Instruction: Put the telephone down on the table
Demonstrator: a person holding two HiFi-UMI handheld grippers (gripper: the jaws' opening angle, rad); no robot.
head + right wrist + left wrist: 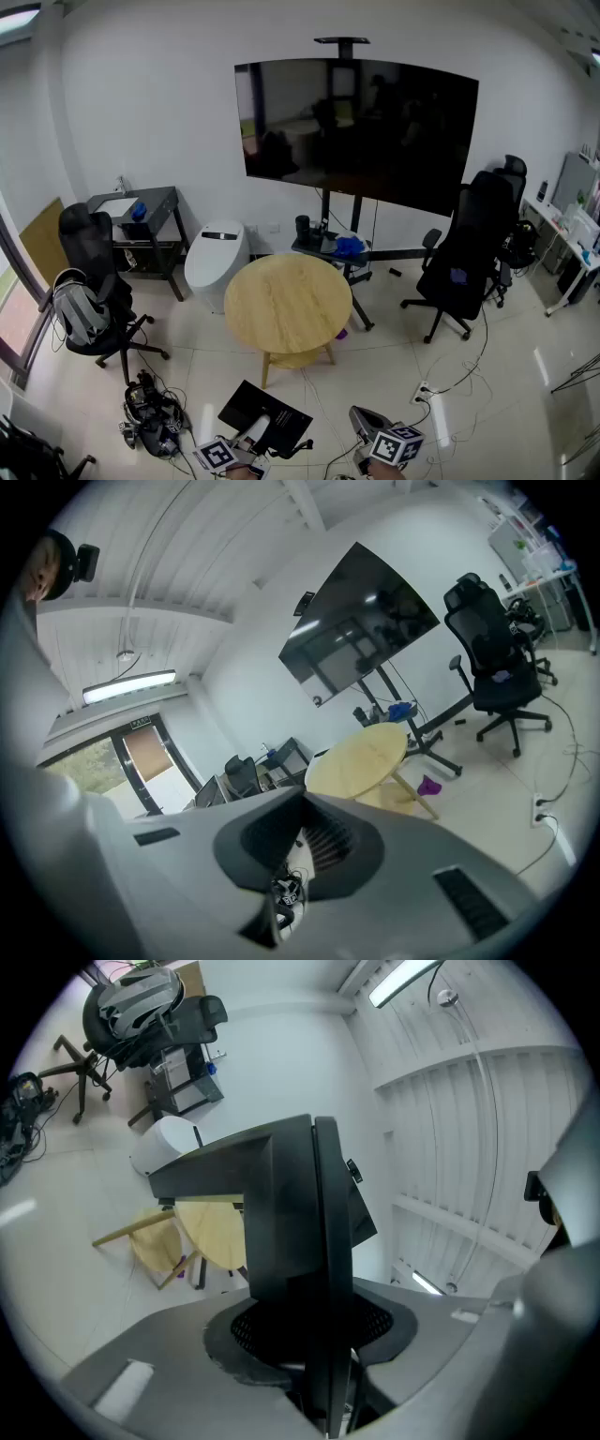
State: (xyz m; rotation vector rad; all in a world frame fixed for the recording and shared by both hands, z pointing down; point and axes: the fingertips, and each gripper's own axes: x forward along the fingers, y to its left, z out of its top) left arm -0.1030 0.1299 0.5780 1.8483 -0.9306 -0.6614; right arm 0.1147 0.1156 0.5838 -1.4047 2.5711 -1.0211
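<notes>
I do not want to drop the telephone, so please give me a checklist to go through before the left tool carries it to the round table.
1. Telephone gripped by the left tool: ok, the jaws are closed on it.
2. Top of the round table bare: ok, nothing lies on it.
3. Telephone above the table: not ok, in the head view it hangs over the floor, short of the table's near edge.
4. Right tool empty: ok, the jaws look together with nothing between them.
5. Which face of the telephone would land first: cannot tell.
</notes>
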